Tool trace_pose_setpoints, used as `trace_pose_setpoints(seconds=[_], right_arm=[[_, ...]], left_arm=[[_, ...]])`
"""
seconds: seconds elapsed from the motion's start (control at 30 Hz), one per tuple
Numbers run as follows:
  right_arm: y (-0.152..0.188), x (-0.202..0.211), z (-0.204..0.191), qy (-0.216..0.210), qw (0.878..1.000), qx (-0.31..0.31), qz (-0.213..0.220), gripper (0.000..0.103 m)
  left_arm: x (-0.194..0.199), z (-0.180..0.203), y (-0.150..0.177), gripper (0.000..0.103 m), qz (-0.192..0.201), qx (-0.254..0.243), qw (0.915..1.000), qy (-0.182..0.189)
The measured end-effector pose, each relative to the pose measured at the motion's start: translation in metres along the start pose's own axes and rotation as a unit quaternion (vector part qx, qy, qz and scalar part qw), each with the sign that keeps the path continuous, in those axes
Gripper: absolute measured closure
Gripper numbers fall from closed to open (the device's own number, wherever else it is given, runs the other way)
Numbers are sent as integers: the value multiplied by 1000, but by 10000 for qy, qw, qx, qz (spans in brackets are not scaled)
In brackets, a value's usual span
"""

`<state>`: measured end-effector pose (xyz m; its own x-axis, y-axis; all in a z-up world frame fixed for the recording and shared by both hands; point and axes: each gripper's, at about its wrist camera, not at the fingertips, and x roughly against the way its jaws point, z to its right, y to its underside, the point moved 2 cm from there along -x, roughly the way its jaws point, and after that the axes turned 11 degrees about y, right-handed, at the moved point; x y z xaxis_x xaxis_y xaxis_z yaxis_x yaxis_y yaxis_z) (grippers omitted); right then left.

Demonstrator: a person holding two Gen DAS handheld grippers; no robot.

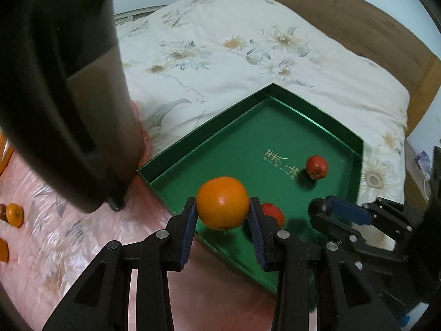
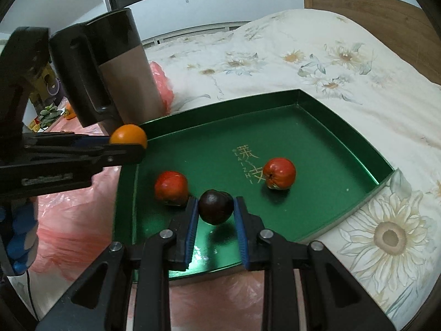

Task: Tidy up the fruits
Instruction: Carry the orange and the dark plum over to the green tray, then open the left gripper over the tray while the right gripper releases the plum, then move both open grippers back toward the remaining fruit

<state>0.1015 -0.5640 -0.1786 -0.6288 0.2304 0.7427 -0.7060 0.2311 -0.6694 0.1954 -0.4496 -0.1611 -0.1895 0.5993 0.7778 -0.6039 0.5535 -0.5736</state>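
Note:
My left gripper (image 1: 223,209) is shut on an orange (image 1: 222,202) and holds it above the near edge of a green tray (image 1: 242,127) on the bed. My right gripper (image 2: 215,207) is shut on a dark plum (image 2: 215,207) just above the tray (image 2: 325,127). Two red fruits lie in the tray: one near the gold lettering (image 2: 279,173), one at the left (image 2: 171,184). In the left wrist view they show at the far side (image 1: 317,167) and behind my finger (image 1: 273,212). The left gripper with the orange (image 2: 129,135) shows at the tray's left rim.
A tall dark jug (image 2: 121,66) stands left of the tray on pink plastic sheeting (image 1: 69,234). More oranges (image 1: 14,214) lie on the sheeting at far left. A floral quilt (image 1: 220,41) covers the bed, with a wooden headboard (image 1: 358,19) behind.

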Motion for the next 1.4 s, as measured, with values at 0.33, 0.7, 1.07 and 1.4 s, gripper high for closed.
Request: trace_pose_setpoints(seconds=[0.33,0.7,1.07,1.4], right_arm=[[4,-10,-3,-36,9999,113,-74,91],[5,-3,-3,116,9999,72,-64,86],[5,19,-7,287,9996,67,11,41],[10,53,-14,253,9994,-153,165,21]], left_arm=[[-28,-6,2,71,-217,169,9996,-26],[-16,0,4,70,-186,21,9998,-70],[20,2,11,44,124,87,9998,108],[64,-2,38,44,281,132,9994,145]])
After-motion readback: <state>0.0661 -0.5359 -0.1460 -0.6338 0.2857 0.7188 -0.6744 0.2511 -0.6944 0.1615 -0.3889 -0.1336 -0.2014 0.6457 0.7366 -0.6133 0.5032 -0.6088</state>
